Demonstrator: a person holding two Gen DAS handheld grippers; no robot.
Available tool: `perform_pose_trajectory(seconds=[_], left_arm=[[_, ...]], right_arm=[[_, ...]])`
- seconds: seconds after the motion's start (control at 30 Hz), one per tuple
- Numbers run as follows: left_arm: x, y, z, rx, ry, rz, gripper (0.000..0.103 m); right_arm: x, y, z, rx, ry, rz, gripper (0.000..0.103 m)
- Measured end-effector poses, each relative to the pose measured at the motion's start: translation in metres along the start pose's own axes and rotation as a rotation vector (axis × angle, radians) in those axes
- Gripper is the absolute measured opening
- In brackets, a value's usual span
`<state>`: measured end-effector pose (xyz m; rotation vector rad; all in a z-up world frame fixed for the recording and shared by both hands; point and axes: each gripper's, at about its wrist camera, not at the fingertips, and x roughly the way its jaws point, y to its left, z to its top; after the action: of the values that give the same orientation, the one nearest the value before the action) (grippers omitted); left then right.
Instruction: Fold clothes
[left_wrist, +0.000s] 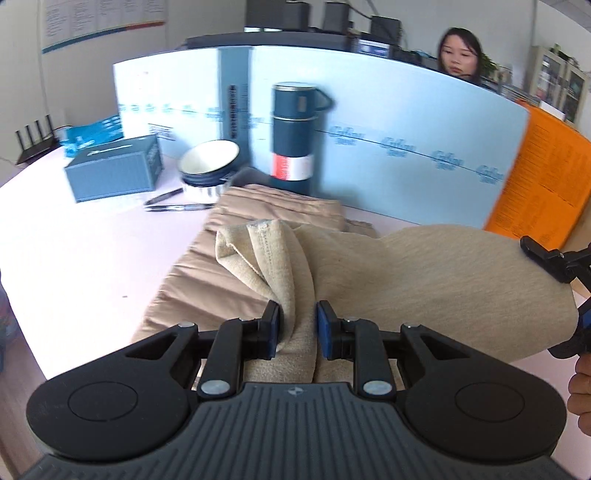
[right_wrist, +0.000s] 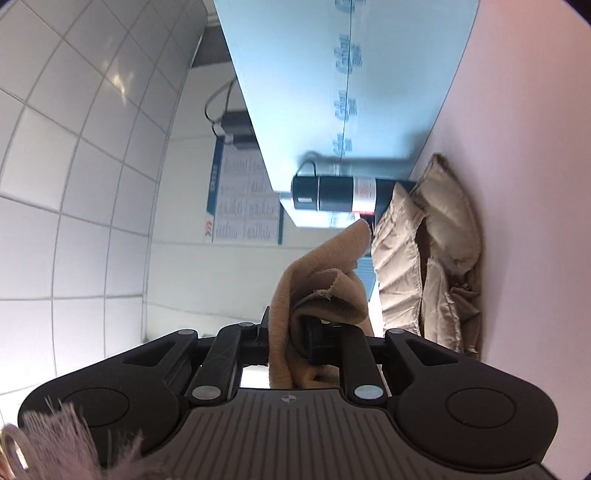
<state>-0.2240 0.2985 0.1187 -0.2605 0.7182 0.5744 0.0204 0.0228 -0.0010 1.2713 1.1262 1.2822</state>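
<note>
A beige knit garment (left_wrist: 424, 280) hangs stretched between my two grippers above the table. My left gripper (left_wrist: 298, 325) is shut on a bunched corner of it, the cloth pinched between the blue pads. My right gripper (right_wrist: 286, 332) is shut on the other corner of the same cloth (right_wrist: 317, 284), which drapes over its fingers; it also shows at the right edge of the left wrist view (left_wrist: 554, 258). The right wrist view is rolled sideways. A folded tan quilted garment (left_wrist: 258, 236) lies on the pink table (left_wrist: 92, 251) beneath, and shows in the right wrist view (right_wrist: 436, 258).
A dark blue thermos (left_wrist: 293, 136) stands just behind the quilted garment, against a light blue panel (left_wrist: 406, 122). Stacked bowls (left_wrist: 208, 166), two pens (left_wrist: 166, 201) and a blue box (left_wrist: 114, 168) sit at the back left. An orange board (left_wrist: 546, 173) stands at the right. A person (left_wrist: 460, 51) sits behind the panel.
</note>
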Motion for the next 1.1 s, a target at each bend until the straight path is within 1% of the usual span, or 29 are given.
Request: perform_pose_trajectory(seconds=[0.07, 0.1, 0.13, 0.17, 0.2, 0.23, 0.27, 0.3, 0.33, 0.37, 0.4, 0.43, 0.5, 0.57, 0.6, 0.67, 0.73, 0.83, 0.9, 1.0, 1.1], left_arm=[[0.018, 0.020, -0.002, -0.035, 0.043, 0.060, 0.021], [0.027, 0.024, -0.004, -0.040, 0.066, 0.096, 0.023], [0.036, 0.028, -0.007, -0.043, 0.090, 0.133, 0.036], [0.045, 0.031, -0.011, -0.047, 0.114, 0.170, 0.056], [0.053, 0.035, -0.014, -0.050, 0.137, 0.207, 0.065], [0.053, 0.035, -0.017, -0.055, 0.139, 0.228, 0.074], [0.051, 0.034, -0.020, -0.061, 0.138, 0.247, 0.077], [0.048, 0.033, -0.022, -0.069, 0.132, 0.251, 0.079], [0.044, 0.031, -0.025, -0.081, 0.133, 0.266, 0.083], [0.040, 0.029, -0.027, -0.092, 0.135, 0.282, 0.083], [0.036, 0.026, -0.030, -0.100, 0.143, 0.298, 0.084], [0.033, 0.022, -0.033, -0.107, 0.151, 0.313, 0.084], [0.024, 0.013, -0.040, -0.114, 0.156, 0.324, 0.084], [0.016, 0.004, -0.047, -0.118, 0.151, 0.327, 0.084], [0.012, -0.002, -0.051, -0.114, 0.145, 0.327, 0.084], [0.004, -0.013, -0.059, -0.104, 0.134, 0.325, 0.084], [0.001, -0.020, -0.065, -0.103, 0.141, 0.316, 0.084], [-0.005, -0.031, -0.076, -0.107, 0.152, 0.313, 0.084], [-0.008, -0.037, -0.084, -0.106, 0.157, 0.309, 0.084], [-0.012, -0.048, -0.092, -0.099, 0.158, 0.300, 0.084], [-0.016, -0.060, -0.097, -0.073, 0.148, 0.295, 0.084]], right_arm=[[0.037, -0.006, 0.006, -0.026, 0.057, -0.036, 0.017], [0.053, -0.010, 0.009, -0.045, 0.077, -0.064, 0.024], [0.066, -0.014, 0.011, -0.065, 0.081, -0.110, 0.035], [0.074, -0.017, 0.011, -0.087, 0.071, -0.178, 0.048], [0.081, -0.020, 0.010, -0.111, 0.059, -0.251, 0.052], [0.083, -0.021, 0.007, -0.145, 0.036, -0.340, 0.059], [0.083, -0.017, 0.003, -0.202, 0.008, -0.436, 0.072], [0.082, -0.013, -0.002, -0.264, -0.023, -0.531, 0.077], [0.080, -0.004, -0.007, -0.337, -0.057, -0.618, 0.080], [0.076, 0.003, -0.012, -0.397, -0.078, -0.678, 0.080], [0.072, 0.009, -0.018, -0.445, -0.084, -0.724, 0.083], [0.069, 0.017, -0.024, -0.489, -0.085, -0.764, 0.089], [0.063, 0.032, -0.040, -0.572, -0.072, -0.811, 0.092], [0.061, 0.042, -0.061, -0.651, -0.034, -0.843, 0.097], [0.062, 0.046, -0.073, -0.687, -0.010, -0.863, 0.101], [0.060, 0.053, -0.098, -0.756, 0.033, -0.896, 0.102], [0.059, 0.056, -0.121, -0.807, 0.056, -0.919, 0.102], [0.051, 0.055, -0.153, -0.841, 0.070, -0.951, 0.102], [0.045, 0.053, -0.169, -0.860, 0.108, -0.958, 0.102], [0.044, 0.050, -0.178, -0.919, 0.154, -1.014, 0.102], [0.035, 0.053, -0.181, -0.944, 0.134, -1.045, 0.102]])
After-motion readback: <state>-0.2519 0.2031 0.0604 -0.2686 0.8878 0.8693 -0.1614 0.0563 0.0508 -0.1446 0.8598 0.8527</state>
